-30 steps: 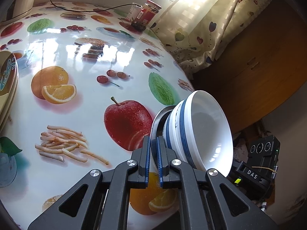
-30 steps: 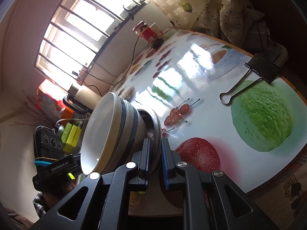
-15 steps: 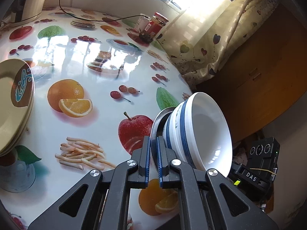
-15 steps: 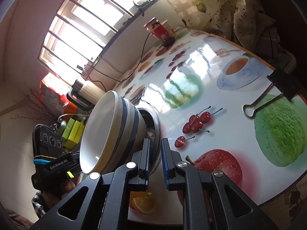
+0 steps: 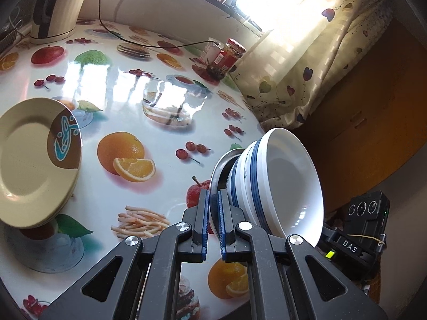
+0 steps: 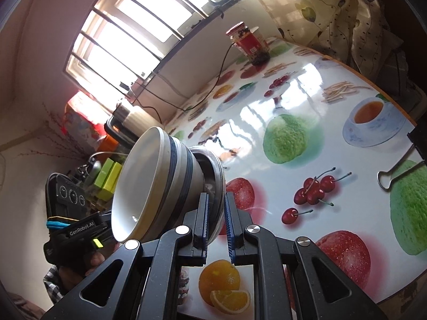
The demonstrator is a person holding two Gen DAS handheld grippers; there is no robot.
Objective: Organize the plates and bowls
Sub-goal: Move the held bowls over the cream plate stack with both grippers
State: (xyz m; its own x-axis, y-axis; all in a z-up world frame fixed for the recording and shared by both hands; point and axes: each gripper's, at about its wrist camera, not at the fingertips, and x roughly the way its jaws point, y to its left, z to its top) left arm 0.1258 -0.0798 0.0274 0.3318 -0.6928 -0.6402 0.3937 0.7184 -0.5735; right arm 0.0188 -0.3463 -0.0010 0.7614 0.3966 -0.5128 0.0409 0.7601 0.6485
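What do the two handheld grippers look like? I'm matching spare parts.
Both are matte black, with angular linkage arms, triangular cut-outs and silver round pivot screws. Ribbed blue pads line the fingers. The left gripper reads "GenRobot.AI" and wears a blue band; the right gripper reads "DAS". Each has three round lenses and a green light.

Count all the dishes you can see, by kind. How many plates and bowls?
Beige round plates with brown patch, stacked: at least 2, exact number unclear
White bowls with blue stripes, nested: 2, as far as the rims show
Shiny metal dish: 1
Total: at least 5

sunlit barred window (image 6: 128,29), heart-print curtain (image 5: 307,61), fruit-print round table (image 5: 128,85), wooden cabinet (image 5: 373,101)
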